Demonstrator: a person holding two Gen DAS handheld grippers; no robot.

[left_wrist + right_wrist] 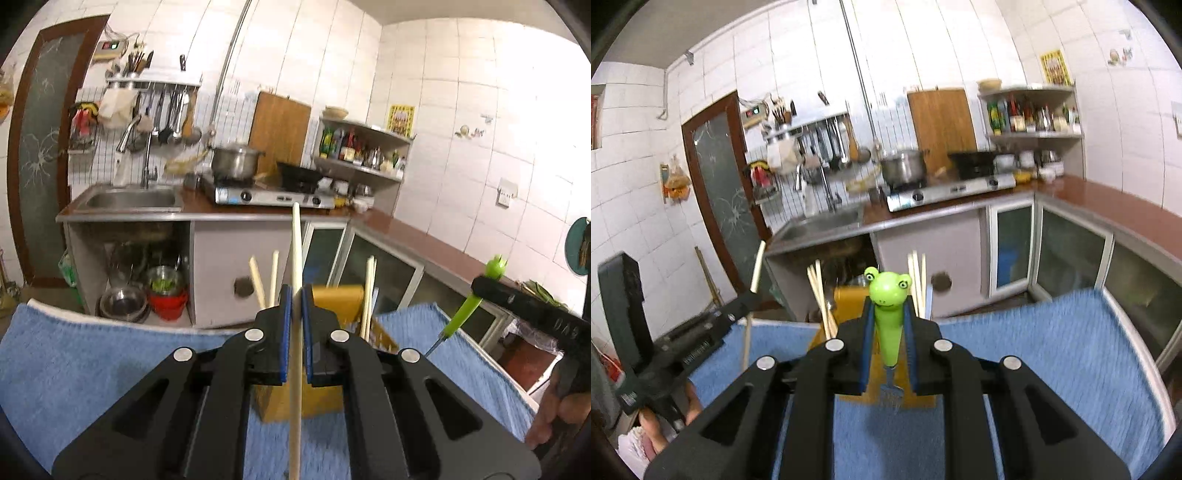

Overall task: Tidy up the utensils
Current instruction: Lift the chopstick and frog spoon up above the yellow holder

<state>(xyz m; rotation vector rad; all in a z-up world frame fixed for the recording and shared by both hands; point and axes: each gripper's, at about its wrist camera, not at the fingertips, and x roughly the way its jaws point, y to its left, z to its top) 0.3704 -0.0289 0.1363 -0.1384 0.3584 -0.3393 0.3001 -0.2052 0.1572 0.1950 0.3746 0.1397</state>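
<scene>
My left gripper (294, 295) is shut on a pale wooden chopstick (296, 251) that stands upright between its blue pads, just in front of a yellow wooden utensil holder (338, 299). Several chopsticks (258, 282) stand in the holder. My right gripper (888, 314) is shut on a small fork with a green frog-head handle (887, 295), tines (892, 397) pointing down, above the same holder (849, 299). The right gripper with the green fork (465, 314) shows at the right of the left wrist view. The left gripper with its chopstick (755, 273) shows at the left of the right wrist view.
A blue towel (74, 369) covers the table under the holder. Behind it are a kitchen counter with a sink (129, 199), a gas stove with a pot (232, 162), a cutting board and a corner shelf of bottles (362, 147).
</scene>
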